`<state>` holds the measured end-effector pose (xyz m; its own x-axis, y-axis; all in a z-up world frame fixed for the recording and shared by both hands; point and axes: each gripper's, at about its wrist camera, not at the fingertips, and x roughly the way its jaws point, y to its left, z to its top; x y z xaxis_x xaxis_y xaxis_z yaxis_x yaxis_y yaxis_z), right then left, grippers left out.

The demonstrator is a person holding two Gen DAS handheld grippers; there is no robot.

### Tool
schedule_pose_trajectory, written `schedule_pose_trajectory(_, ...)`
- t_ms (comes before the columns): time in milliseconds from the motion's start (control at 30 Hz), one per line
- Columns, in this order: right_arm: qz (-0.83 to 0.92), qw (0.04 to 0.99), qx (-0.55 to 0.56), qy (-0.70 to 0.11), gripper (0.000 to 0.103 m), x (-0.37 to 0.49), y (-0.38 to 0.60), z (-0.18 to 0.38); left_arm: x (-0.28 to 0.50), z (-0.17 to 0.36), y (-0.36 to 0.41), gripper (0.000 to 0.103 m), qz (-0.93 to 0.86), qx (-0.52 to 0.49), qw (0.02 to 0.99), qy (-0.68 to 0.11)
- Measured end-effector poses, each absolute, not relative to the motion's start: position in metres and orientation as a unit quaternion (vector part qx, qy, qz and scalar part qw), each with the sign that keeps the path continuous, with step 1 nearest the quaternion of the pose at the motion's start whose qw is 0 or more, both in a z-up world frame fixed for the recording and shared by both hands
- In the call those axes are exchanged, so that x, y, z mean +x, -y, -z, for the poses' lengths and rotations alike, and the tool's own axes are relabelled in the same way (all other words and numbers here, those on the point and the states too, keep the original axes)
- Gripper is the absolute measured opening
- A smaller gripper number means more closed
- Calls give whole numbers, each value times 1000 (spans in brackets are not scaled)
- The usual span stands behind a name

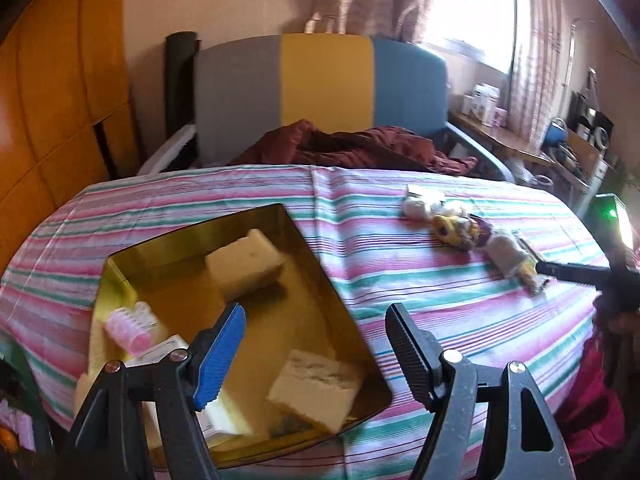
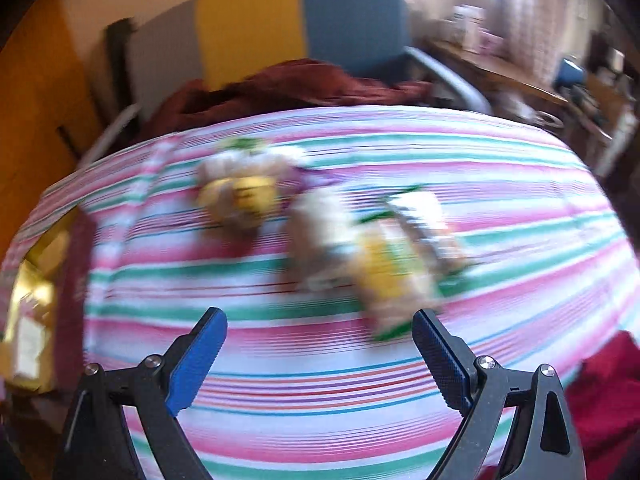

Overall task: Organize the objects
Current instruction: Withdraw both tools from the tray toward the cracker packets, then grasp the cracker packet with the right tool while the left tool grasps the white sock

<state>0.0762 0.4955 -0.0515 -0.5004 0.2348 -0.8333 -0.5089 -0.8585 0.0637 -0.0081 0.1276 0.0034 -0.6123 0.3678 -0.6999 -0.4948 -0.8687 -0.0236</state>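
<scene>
A golden tray (image 1: 320,280) lies on the striped table at the left. It holds two yellow sponges, one at the back (image 1: 244,262) and one at the front (image 1: 316,392), a pink hair roller (image 1: 130,326) and a white box (image 1: 160,354). My left gripper (image 1: 316,338) is open and empty above the tray's near right part. A heap of small packets and toys (image 1: 472,232) lies at the right. In the right wrist view the heap (image 2: 340,232) is blurred, and my right gripper (image 2: 320,344) is open and empty just in front of it.
The striped cloth (image 1: 400,288) covers the round table. A chair with a grey, yellow and blue back (image 1: 320,84) and a dark red cloth (image 1: 352,144) stands behind it. A cluttered desk (image 1: 520,148) is at the right. The tray's edge (image 2: 36,300) shows at the left of the right wrist view.
</scene>
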Motion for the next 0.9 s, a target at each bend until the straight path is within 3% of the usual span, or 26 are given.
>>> schedule_pose_trajectory(300, -828, 284, -460, -153, 87, 73, -575, 64, -5, 3, -175, 74, -867, -385, 295, -114)
schedule_pose_trajectory(800, -803, 257, -525, -117, 78, 13, -599, 115, -1, 25, -233, 74, -822, -424, 351, -147)
schedule_pose_trajectory(833, -805, 250, -522, -128, 74, 16, -603, 113, -1, 24, -238, 74, -819, -425, 357, -146)
schedule_pose_trajectory(900, -806, 242, -526, -122, 49, 21, -603, 110, -2, 23, -247, 74, -815, -426, 367, -143)
